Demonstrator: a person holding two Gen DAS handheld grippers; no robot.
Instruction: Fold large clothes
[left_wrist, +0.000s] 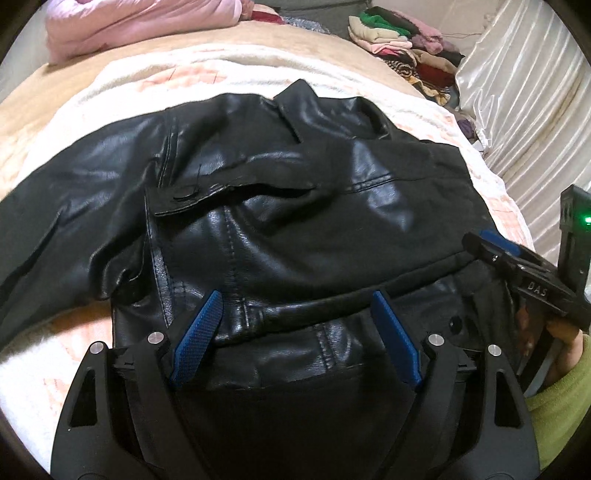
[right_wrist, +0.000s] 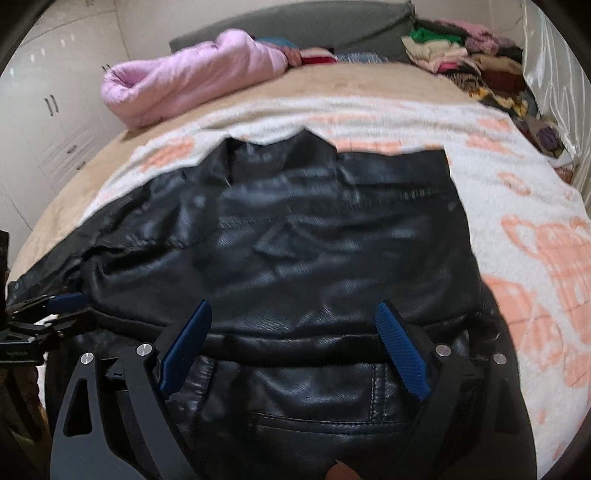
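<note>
Both wrist views near, overlooking jacket (left_wrist: 295, 206)

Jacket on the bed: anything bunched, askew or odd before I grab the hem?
The black leather jacket is not flat: its chest pocket flap gapes open, and one sleeve is rumpled and splayed sideways over the blanket.

Black claw (left_wrist: 295, 325), blue pads, green sleeve (left_wrist: 561, 398)

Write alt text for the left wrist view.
A black leather jacket lies spread on a white and peach blanket, with the left tongs open just above its near hem. The right tongs enter at the right edge; a pink quilt and piled clothes lie beyond.
</note>
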